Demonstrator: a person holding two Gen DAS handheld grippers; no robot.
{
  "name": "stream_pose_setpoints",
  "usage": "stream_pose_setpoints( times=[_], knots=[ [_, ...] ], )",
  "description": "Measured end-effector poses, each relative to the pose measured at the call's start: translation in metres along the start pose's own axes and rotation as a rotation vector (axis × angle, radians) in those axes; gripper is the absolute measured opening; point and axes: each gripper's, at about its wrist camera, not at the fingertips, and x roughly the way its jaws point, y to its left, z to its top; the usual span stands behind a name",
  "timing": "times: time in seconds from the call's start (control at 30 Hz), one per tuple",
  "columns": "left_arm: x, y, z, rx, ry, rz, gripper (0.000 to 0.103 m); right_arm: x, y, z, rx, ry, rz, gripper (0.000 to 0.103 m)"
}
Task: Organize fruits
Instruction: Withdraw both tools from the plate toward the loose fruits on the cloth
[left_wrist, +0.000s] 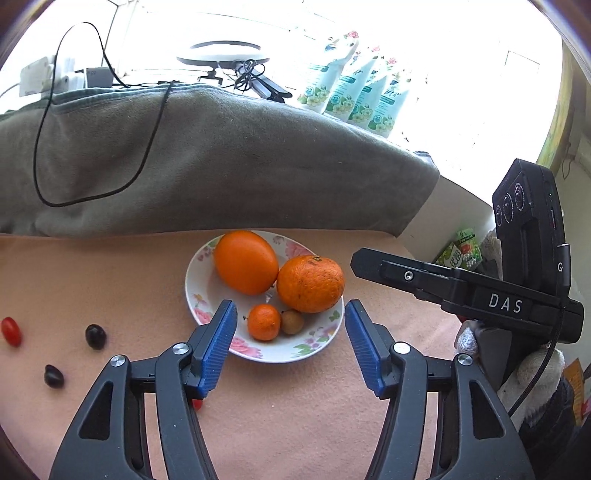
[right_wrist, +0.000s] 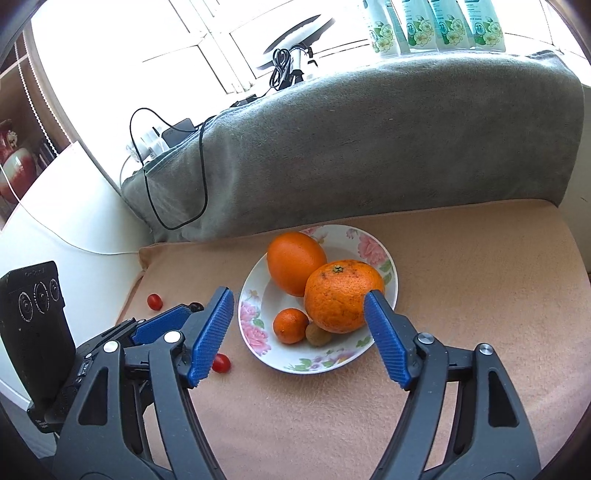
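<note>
plate (left_wrist: 207, 266) holds two oranges, a small mandarin (left_wrist: 263, 321) and a brown fruit. left gripper (left_wrist: 290, 347) and right gripper (right_wrist: 299, 339) both released, empty. still loose at 9 o'clock: two dark grapes (left_wrist: 95, 336), cherry tomatoes (left_wrist: 11, 331). roughly half done.

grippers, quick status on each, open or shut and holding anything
Left gripper: open, holding nothing, in front of the plate.
Right gripper: open, holding nothing, one finger overlapping the big tangerine in view.
</note>
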Motion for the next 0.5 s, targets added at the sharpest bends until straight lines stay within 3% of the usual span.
stream_pose_setpoints(
  times=[0.5],
  knots=[
    [-0.061, 0.057, -0.051, -0.088, -0.014, 0.112, 0.064, -0.01, 0.042, -0.039, -0.109, -0.014, 0.025, 0.076]
  ],
)
